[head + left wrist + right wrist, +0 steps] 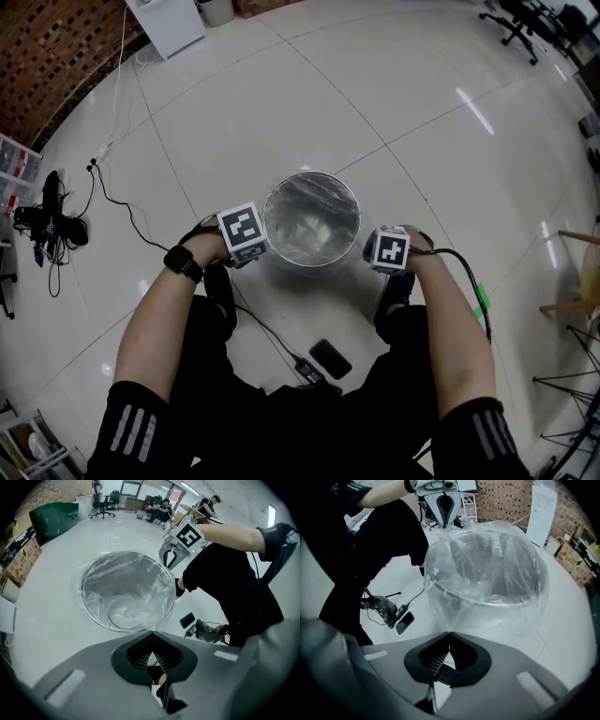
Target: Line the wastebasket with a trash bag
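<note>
A round wastebasket (277, 199) stands on the pale tiled floor, between the person's knees. A clear trash bag (314, 225) sits in it, its film spread over the rim. My left gripper (259, 246) is at the rim's left side, shut on the bag's edge; in the left gripper view the film (158, 619) runs down into its closed tips (152, 633). My right gripper (375, 251) is at the rim's right side, also shut. In the right gripper view the bag (487, 573) balloons over the rim and hangs outside the basket, down to the closed tips (449, 633).
A black phone (330, 358) and a cabled charger (306, 369) lie on the floor by the person's legs. Cables and gear (52, 223) lie at the far left, a white cabinet (169, 23) at the back, a wooden chair (574, 272) at the right.
</note>
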Demonstrator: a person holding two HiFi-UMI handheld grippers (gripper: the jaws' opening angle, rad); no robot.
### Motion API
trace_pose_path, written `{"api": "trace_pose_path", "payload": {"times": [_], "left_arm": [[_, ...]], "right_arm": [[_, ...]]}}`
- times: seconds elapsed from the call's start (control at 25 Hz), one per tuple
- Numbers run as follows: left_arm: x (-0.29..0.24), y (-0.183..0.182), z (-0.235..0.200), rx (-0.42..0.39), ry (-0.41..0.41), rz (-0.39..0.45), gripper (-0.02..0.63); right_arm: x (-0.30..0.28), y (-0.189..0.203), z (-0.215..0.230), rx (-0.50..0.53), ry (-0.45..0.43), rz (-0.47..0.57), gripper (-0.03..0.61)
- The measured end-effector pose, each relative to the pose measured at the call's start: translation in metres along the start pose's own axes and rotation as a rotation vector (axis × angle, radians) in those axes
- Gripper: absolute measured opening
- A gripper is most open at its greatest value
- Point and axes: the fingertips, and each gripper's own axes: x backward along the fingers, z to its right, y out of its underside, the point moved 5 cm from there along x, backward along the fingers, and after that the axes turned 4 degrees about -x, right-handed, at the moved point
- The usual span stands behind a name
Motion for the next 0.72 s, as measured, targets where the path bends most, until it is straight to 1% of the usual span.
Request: {"api": "trace_pose_path", "payload": {"times": [0.12,0.2,0.28,0.4,0.48,0.56,0.72], "left_arm": [[-0.015,0.023,0.003,0.036,0.042,-0.081,-0.006],[-0.023,0.033,0.003,0.062,0.064,-0.122,-0.006],[-0.03,0.035,0.0,0.069,0.071,-0.124,-0.006],[-0.04,0.042,-0.005,0.079,0.087,-0.153,-0.006],[-0.05,0.044,-0.01,0.084,0.092,-0.143,-0.006],[-0.058,0.047,-0.013,0.092,0.088,-0.152,-0.006],[-0.065,0.053,-0.018,0.12,0.064,-0.195,-0.006]], "right_arm": [[-0.011,0.006,0.0,-0.026,-0.004,-0.027,0.009],[-0.016,0.001,0.002,-0.019,0.0,-0.01,0.009],[-0.019,-0.006,0.004,-0.004,0.008,0.01,0.009],[-0.022,-0.01,0.01,0.01,0.033,0.014,0.009],[-0.026,-0.01,0.013,0.0,0.046,0.011,0.009],[-0.031,-0.01,0.016,-0.011,0.054,0.014,0.009],[-0.04,-0.012,0.02,-0.032,0.061,0.017,0.009]]}}
